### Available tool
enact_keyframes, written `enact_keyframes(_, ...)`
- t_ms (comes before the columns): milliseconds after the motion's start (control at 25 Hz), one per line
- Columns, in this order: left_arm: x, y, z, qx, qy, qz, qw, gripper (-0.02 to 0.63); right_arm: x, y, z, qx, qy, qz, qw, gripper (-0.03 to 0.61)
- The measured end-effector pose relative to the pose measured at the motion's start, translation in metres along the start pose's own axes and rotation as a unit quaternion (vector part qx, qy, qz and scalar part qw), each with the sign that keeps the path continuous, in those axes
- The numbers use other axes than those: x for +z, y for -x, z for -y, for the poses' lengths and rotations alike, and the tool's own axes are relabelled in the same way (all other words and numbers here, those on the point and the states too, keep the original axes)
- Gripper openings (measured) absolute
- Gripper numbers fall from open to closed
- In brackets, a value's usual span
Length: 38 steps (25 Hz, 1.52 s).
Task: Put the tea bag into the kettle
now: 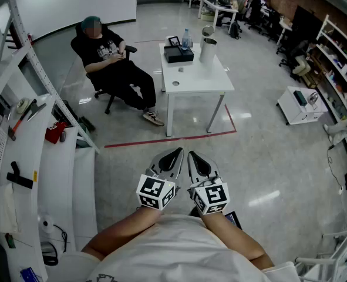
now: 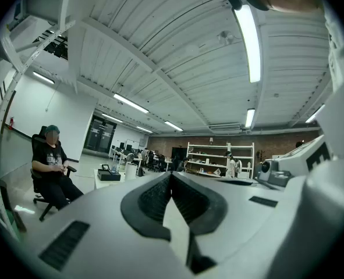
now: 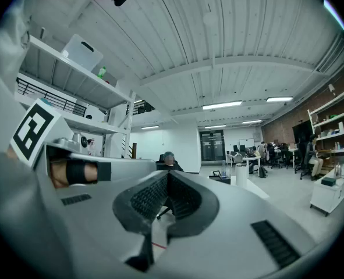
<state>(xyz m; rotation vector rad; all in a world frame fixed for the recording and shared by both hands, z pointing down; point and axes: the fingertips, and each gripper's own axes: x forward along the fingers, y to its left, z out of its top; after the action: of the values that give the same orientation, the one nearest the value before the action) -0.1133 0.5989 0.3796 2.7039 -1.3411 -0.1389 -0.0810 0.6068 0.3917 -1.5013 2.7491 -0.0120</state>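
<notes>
Left tool [image 1: 174, 155] and right tool [image 1: 195, 157] are clenched, empty (kettle [image 1: 207, 49] stands on table [image 1: 202, 80]).

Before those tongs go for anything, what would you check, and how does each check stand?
1. Left tongs empty: ok, jaws together, nothing between them.
2. Right tongs empty: ok, likewise shut on nothing.
3. Table in reach: not ok, it stands across the floor, beyond the red line.
4. Kettle found: ok, probably the pale cylinder at the table's far edge.
5. Kettle open: cannot tell, too far off.
6. Tea bag spotted: cannot tell, the bits on the table are too small to name.
</notes>
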Motion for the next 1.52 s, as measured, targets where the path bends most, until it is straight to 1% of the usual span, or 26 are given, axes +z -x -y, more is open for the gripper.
enact_keyframes(320, -0.011, -0.038, 0.007, 0.003, 0.004, -0.007, 1.0, 0.011, -0.004, -0.005, 0.036, 0.014, -0.001, 0.002, 1.0, 0.006)
enact_keyframes(480, -0.019, -0.07, 0.017, 0.0, 0.015, -0.01, 0.9998, 0.011, -0.006, -0.008, 0.064, 0.033, -0.013, 0.005, 0.999, 0.006)
enact_keyframes(680, -0.024, -0.116, 0.024, 0.008, 0.02, -0.011, 0.9997, 0.011, -0.003, -0.018, 0.109, 0.055, -0.009, 0.002, 0.998, 0.006)
enact_keyframes(840, -0.029, -0.147, 0.027, 0.031, 0.033, -0.009, 0.999, 0.011, -0.004, -0.019, 0.138, 0.079, -0.003, -0.005, 0.997, 0.006)
enact_keyframes(1040, -0.032, -0.172, 0.036, 0.053, 0.02, -0.01, 0.9984, 0.011, -0.014, -0.023, 0.165, 0.096, -0.004, -0.017, 0.995, 0.006)
enact_keyframes(1280, -0.042, -0.2, 0.031, 0.059, 0.021, -0.022, 0.9978, 0.011, -0.027, -0.035, 0.191, 0.1, -0.021, -0.028, 0.994, 0.006)
enact_keyframes(1440, -0.042, -0.225, 0.027, 0.045, 0.014, -0.02, 0.9987, 0.011, -0.031, -0.046, 0.211, 0.09, -0.018, -0.029, 0.995, 0.006)
enact_keyframes(1520, -0.045, -0.241, 0.024, 0.035, 0.019, -0.023, 0.999, 0.011, -0.033, -0.054, 0.227, 0.077, -0.023, -0.031, 0.996, 0.006)
